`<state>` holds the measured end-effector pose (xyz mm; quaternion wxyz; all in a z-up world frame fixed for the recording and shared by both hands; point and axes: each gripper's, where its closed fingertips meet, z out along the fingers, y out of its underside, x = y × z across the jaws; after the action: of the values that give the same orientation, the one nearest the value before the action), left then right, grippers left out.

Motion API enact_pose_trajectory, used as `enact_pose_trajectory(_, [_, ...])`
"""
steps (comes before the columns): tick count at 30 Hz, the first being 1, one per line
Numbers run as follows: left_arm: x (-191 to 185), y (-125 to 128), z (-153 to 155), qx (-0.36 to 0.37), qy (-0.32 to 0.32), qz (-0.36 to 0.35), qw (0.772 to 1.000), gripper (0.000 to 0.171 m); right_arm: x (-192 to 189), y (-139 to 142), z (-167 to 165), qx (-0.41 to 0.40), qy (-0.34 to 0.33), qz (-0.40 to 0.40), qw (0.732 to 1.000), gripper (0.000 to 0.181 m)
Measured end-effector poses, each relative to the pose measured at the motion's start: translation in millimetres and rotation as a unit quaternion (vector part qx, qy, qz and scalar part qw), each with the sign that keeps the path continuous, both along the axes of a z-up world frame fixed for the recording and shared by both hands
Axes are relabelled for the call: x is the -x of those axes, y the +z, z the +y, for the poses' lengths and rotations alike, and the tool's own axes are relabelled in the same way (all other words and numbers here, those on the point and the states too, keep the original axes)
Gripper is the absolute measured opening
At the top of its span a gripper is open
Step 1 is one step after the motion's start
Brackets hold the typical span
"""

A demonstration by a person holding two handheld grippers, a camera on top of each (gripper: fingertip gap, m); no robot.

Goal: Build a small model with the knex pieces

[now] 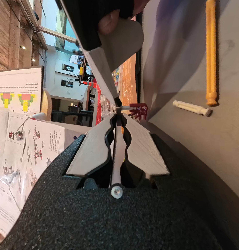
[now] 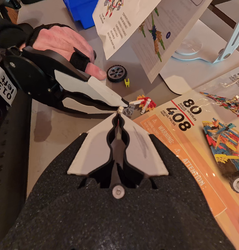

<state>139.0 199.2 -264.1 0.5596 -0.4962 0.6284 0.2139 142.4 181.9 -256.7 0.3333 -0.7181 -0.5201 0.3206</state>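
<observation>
My left gripper [image 1: 118, 115] is shut on a short white rod [image 1: 125, 107] that plugs into a dark red connector [image 1: 139, 110]. In the right wrist view the left gripper [image 2: 127, 104] comes in from the left, held by a person's hand [image 2: 62, 40], with its rod joined to a red and yellow connector cluster [image 2: 146, 102]. My right gripper [image 2: 119, 113] is shut on another short white rod [image 2: 121, 108] whose end sticks out past the tips, right beside the left gripper's tip. A grey connector [image 2: 128, 110] lies just behind. In the left wrist view the right gripper [image 1: 118, 103] reaches down onto the rod.
A small black wheel [image 2: 116, 73] and a yellow-green clip [image 2: 127, 82] lie on the grey table. An orange parts bag [image 2: 184, 135] is at the right, instruction sheets [image 2: 123, 27] and a blue bin [image 2: 82, 12] behind. A yellow rod [image 1: 211, 54] and a white rod [image 1: 192, 108] lie loose. My left and right fingertips are right by each other. It is some 8 cm from my left tips to the yellow-green clip [image 2: 127, 82].
</observation>
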Motion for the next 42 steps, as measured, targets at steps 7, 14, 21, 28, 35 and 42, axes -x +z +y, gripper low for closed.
enact_pose_trajectory(7, [0.9, 0.9, 2.0, 0.015, 0.002, -0.020, 1.000, 0.004, -7.4, 0.9, 0.7, 0.018, -0.002, 0.003, 1.000, 0.007])
enact_pose_trajectory(14, [-0.7, 2.1, 0.2, 0.016, 0.000, -0.025, 1.000, 0.004, -1.0, -4.6, -0.8, 0.044, 0.001, 0.018, 0.999, 0.002])
enact_pose_trajectory(21, [-1.2, 2.2, -0.8, 0.012, -0.004, -0.021, 1.000, 0.004, -0.1, -5.4, -1.0, 0.053, 0.003, 0.024, 0.998, 0.002])
enact_pose_trajectory(28, [-2.3, -0.2, -3.7, 0.011, -0.024, -0.007, 1.000, 0.004, -7.7, -7.2, -1.5, 0.008, 0.011, -0.016, 1.000, 0.011])
enact_pose_trajectory(35, [-4.3, -0.2, -6.2, 0.005, -0.036, -0.003, 0.999, 0.004, -7.3, 10.3, -4.0, -0.088, 0.039, -0.002, 0.995, 0.030])
enact_pose_trajectory(42, [-9.9, 1.8, -16.3, -0.002, -0.067, 0.000, 0.998, 0.005, -1.7, -3.2, -8.3, -0.091, 0.058, -0.016, 0.994, 0.028])
